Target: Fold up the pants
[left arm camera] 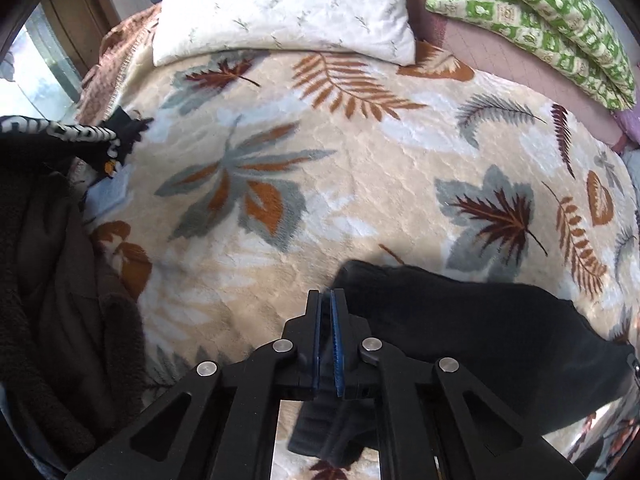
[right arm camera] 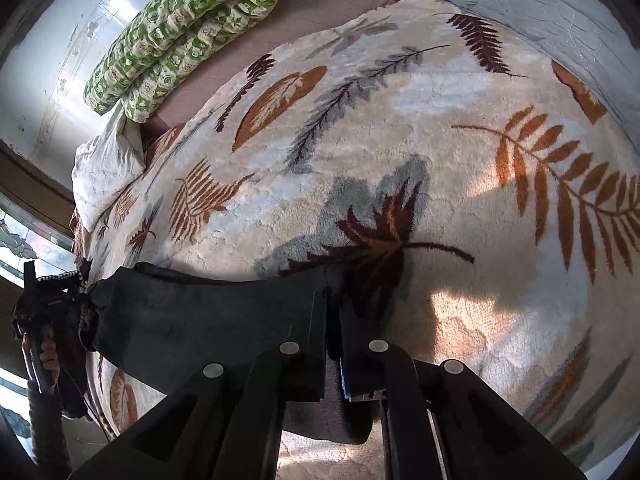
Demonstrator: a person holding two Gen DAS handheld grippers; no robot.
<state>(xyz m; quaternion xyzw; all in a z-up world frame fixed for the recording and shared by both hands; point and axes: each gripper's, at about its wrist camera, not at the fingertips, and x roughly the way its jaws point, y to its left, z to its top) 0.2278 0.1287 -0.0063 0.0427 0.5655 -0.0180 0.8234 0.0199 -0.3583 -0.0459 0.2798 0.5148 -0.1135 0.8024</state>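
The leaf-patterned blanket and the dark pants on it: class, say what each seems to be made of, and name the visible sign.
Leaf-patterned blanket: probably plush fleece, matt; its pile looks fuzzy and clumped, with soft-edged leaves.
Dark pants: apparently a soft brushed knit or fleece, matt; it shows no sheen or visible weave and drapes limply. The exact fibre cannot be told.

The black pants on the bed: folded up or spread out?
Spread out: the pants lie as one long flat strip across the blanket.
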